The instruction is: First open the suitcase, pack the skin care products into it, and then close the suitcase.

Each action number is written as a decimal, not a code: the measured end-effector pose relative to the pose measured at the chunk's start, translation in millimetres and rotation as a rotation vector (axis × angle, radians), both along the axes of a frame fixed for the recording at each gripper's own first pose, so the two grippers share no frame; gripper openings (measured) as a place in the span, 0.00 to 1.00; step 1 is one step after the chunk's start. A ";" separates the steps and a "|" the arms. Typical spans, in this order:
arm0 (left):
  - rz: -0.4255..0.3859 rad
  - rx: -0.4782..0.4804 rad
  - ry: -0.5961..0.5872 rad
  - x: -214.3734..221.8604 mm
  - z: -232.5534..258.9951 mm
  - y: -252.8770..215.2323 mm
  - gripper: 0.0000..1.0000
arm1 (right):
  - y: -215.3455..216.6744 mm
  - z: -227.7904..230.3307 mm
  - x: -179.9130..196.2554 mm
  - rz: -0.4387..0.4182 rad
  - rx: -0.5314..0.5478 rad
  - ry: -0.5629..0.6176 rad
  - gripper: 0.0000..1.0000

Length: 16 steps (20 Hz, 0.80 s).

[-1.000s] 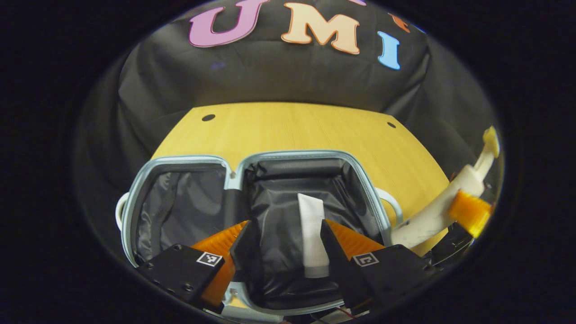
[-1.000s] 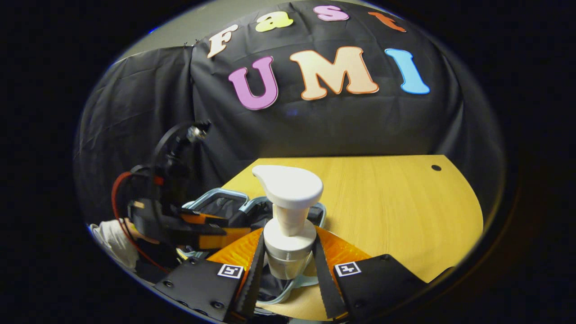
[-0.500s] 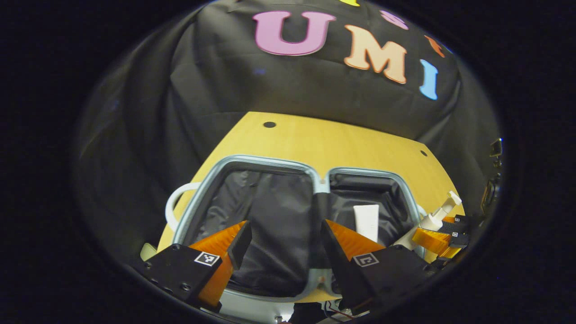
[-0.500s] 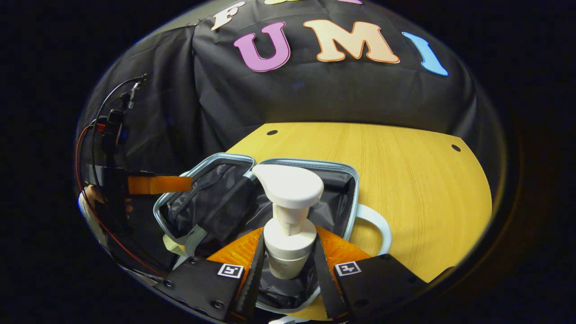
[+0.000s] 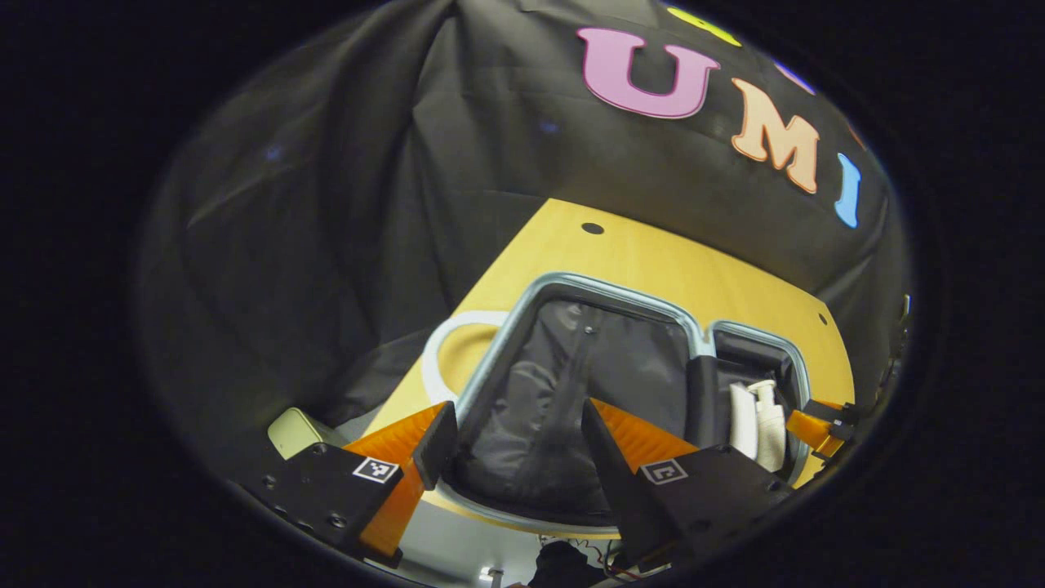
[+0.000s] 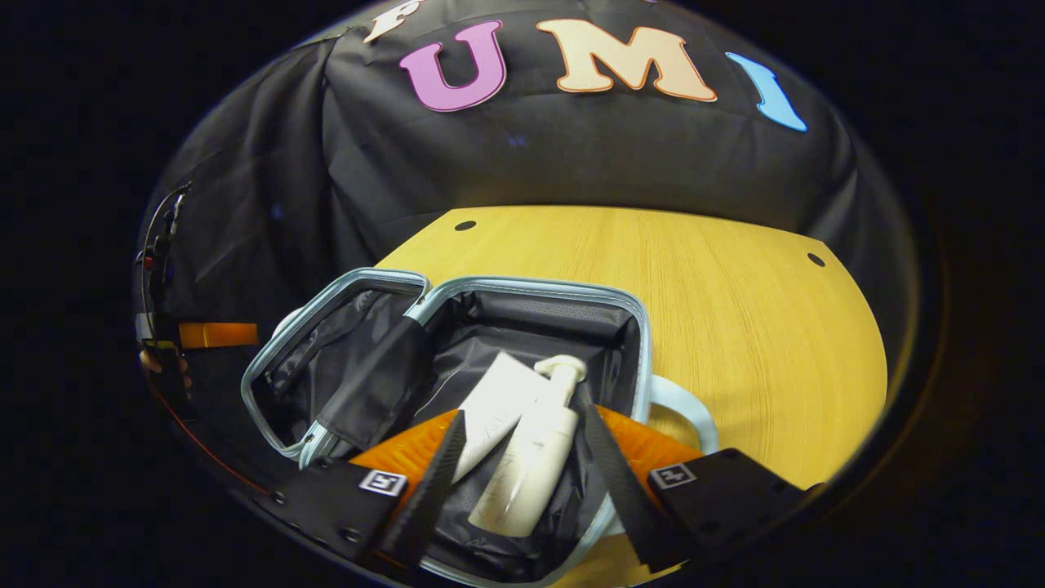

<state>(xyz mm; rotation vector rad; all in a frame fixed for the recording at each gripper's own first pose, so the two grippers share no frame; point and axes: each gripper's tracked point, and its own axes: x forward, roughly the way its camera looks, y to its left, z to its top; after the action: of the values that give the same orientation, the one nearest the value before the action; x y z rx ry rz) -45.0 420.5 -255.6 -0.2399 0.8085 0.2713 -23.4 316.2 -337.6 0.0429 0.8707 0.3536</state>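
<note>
Since half a second ago the pump bottle (image 6: 531, 461) has left the right gripper (image 6: 521, 469) and now lies on its side in the right-hand half of the open suitcase (image 6: 645, 343), touching the white tube (image 6: 494, 404) beside it. That gripper's fingers stand wide apart above the bottle and hold nothing. Over the same interval the left gripper (image 5: 510, 441) has swung leftward; it now hangs over the other half of the case, fingers wide and empty, with the lining (image 5: 571, 392) below.

Both products appear in the left gripper view as well, low in the far compartment (image 5: 759, 425). The case lies flat on the wooden table (image 6: 735, 310), both halves spread, one carry handle (image 6: 686, 404) projecting to the right.

Assessment: packing looks complete; closing remains.

Risks noted:
- The bottle's pump head points up toward the hinge side. Should it ride above the rim, the lid may foul on it and fail to seat.
- A lid swung quickly could jolt the loose bottle and roll it.
- Slack lining near the edge could be pinched between the halves.
</note>
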 end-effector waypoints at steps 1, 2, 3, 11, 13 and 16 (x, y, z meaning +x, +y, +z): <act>0.007 0.002 0.001 3.8 -1.1 10.2 0.92 | 0.8 3.2 -1.0 -0.003 0.005 0.002 1.00; 0.015 0.002 0.007 7.0 -3.3 20.3 0.91 | -0.1 6.2 -0.6 -0.006 0.003 -0.004 0.96; 0.021 0.002 0.007 13.3 -5.4 29.8 0.91 | -0.9 11.5 1.2 -0.008 0.005 -0.015 0.98; 0.034 0.001 0.120 47.5 -59.9 82.0 0.92 | -21.1 66.8 25.6 -0.086 0.011 -0.136 0.98; 0.036 -0.003 0.154 53.1 -75.2 90.0 0.91 | -31.5 74.0 30.7 -0.111 -0.008 -0.161 0.98; 0.038 -0.043 0.195 60.8 -97.5 95.3 0.91 | -42.7 75.0 30.5 -0.144 -0.027 -0.164 0.94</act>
<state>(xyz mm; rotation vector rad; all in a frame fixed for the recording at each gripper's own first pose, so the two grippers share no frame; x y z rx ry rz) 15.8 515.7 -353.1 -0.2720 1.0037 0.3163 7.1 273.4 -262.7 0.0507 0.7051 0.2079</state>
